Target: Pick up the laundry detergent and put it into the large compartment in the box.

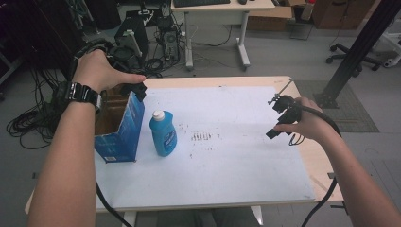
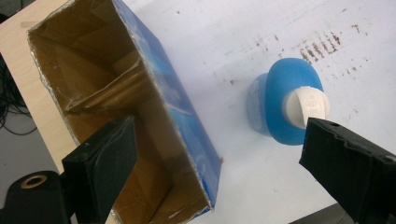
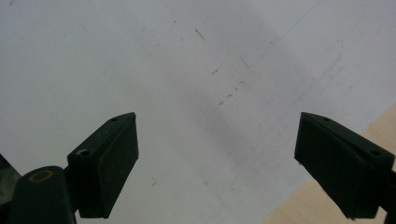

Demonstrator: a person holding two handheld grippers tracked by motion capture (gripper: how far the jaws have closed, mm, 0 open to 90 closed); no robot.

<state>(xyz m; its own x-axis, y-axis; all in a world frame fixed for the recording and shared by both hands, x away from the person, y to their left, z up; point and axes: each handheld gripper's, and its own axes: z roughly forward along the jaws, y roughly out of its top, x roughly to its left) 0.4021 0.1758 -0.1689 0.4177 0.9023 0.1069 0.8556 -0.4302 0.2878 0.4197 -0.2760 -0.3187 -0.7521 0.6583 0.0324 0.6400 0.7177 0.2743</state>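
Hovering over the open blue carton, your left gripper has its jaws spread wide, one inside the carton's mouth, the other just above the white cap of the blue bottle, which stands upright beside the carton wall. Shift toward the cap, centre it, then close squarely. Your right gripper idles, jaws apart, over bare white tabletop.

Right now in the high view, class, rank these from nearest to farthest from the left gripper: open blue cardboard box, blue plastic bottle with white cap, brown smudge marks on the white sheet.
1. Open blue cardboard box, directly beneath the left gripper.
2. Blue plastic bottle with white cap, just right of the box.
3. Brown smudge marks, mid-sheet, farther right.
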